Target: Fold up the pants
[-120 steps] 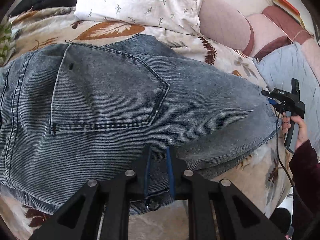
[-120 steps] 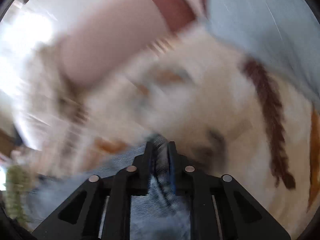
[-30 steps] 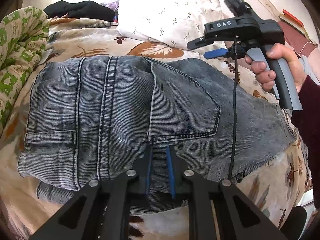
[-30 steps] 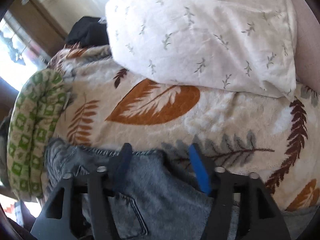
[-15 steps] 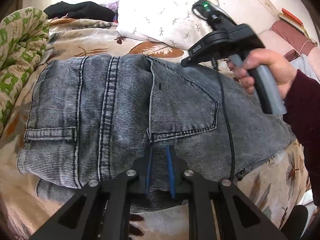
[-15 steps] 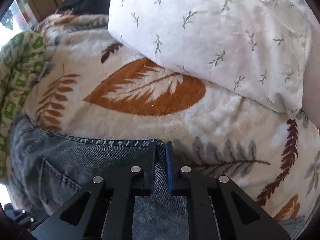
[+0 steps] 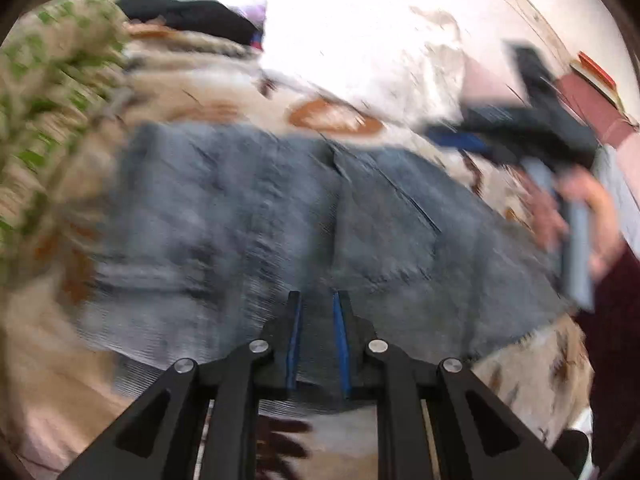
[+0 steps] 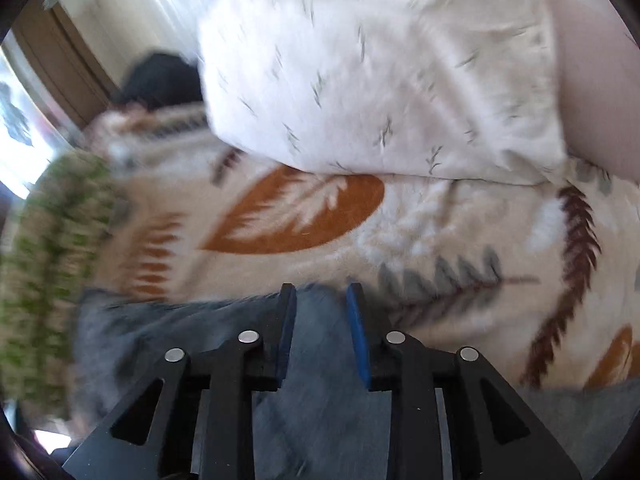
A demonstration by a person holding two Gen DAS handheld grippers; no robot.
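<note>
- Pants (image 7: 280, 216): grey-blue denim, folded into a broad block on the bed's leaf-print blanket (image 8: 420, 216). They spread ahead of the left hand-held gripper (image 7: 316, 300), with the near edge between its fingers.
- Left hand-held gripper: blue pads close together with denim in the narrow gap; it looks pinched on the pants' near edge, though blur softens the contact.
- Right hand-held gripper (image 8: 320, 292): jaws have just been opening; they stand apart, with the pants' far edge between them but not pressed.
- A white sprigged pillow (image 8: 380, 72) lies beyond the right hand-held gripper, and a green-patterned cloth (image 8: 52, 240) lies to its left.
- The left view shows a hand (image 7: 580, 216) gripping the right tool's handle, up and to the right.
</note>
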